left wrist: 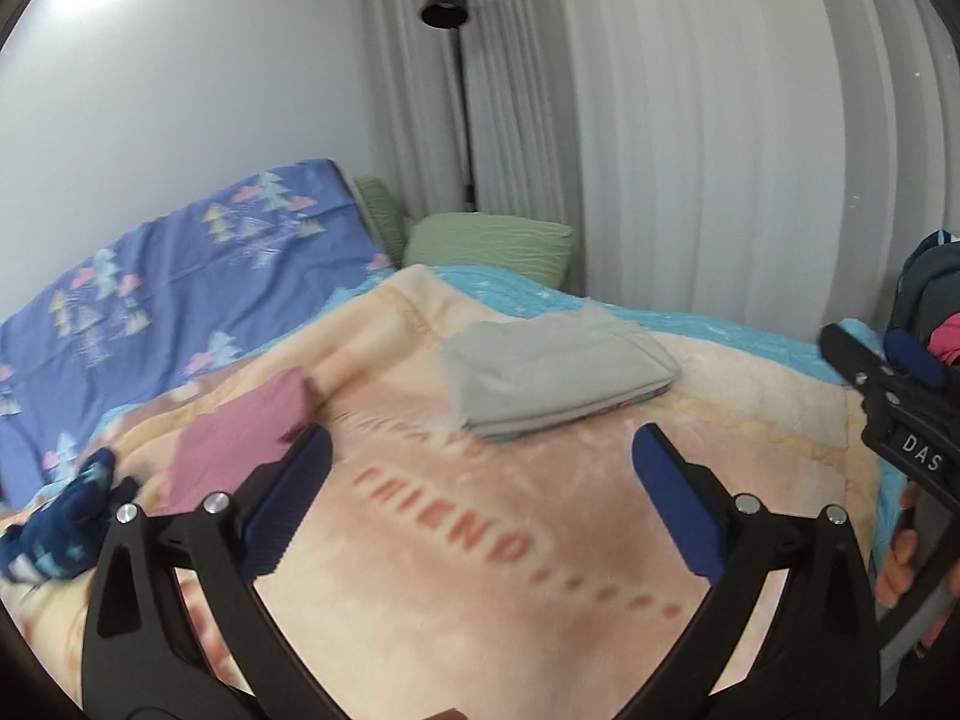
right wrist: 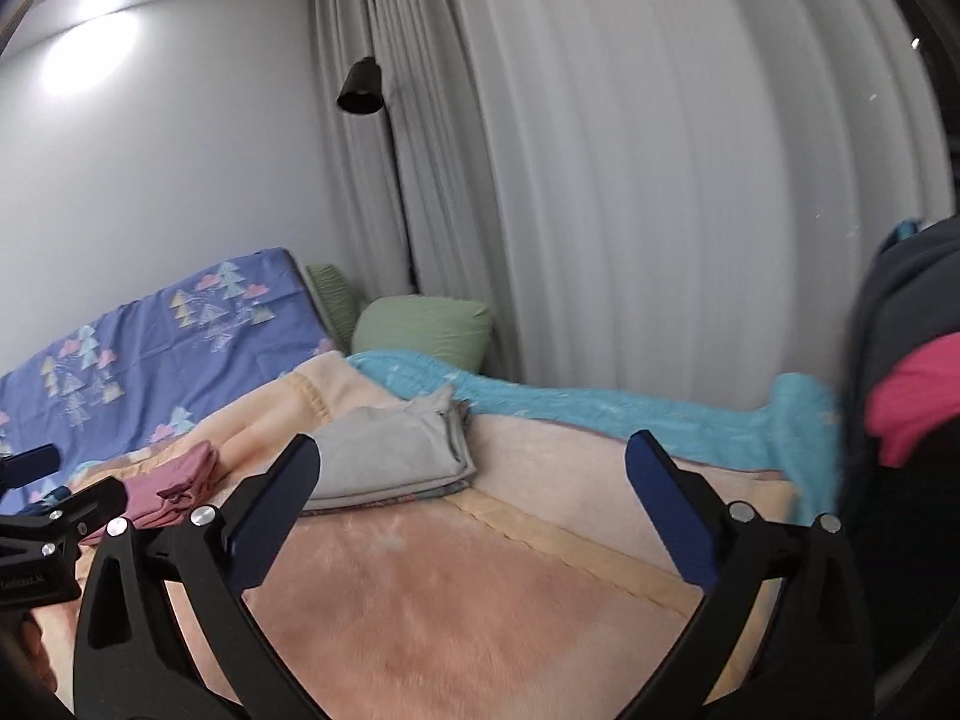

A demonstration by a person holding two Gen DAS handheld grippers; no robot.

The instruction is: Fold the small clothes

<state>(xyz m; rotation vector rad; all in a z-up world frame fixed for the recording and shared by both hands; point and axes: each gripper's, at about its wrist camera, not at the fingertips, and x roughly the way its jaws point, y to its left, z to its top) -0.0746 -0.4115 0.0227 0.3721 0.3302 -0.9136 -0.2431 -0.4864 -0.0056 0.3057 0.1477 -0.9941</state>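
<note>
Bedroom setting: pale wall, white curtains (left wrist: 690, 120), black floor lamp (left wrist: 445, 0) in the corner.

Bed: covered by a peach blanket (left wrist: 480, 540) with red lettering, over a turquoise blanket (right wrist: 600, 414) showing along the far edge. Blue sheet (left wrist: 180, 276) with a tree print lies toward the wall; two green pillows (left wrist: 492, 243) sit at the head, by the curtains.

Item 1: grey folded garment (left wrist: 558, 378), flat on the peach blanket, at the middle of the bed; a second folded layer shows under its near edge. Neither gripper touches it.

Item 2: mauve garment (left wrist: 240, 444), folded, on the blanket to the left of the grey one and apart from it.

Item 3: dark blue patterned garment (left wrist: 66, 522), crumpled, at the left edge of the blanket near the mauve one.

Item 4: pile of unfolded clothes (right wrist: 912, 408) at the right, dark fabric with a bright pink piece; blurred.

Left gripper (left wrist: 480, 492): jaws spread wide, nothing between them, raised over the blanket on the near side of the grey garment.

Right gripper (right wrist: 474, 492): jaws spread wide and empty, above the blanket, with the grey garment just behind its left finger in its own view.
</note>
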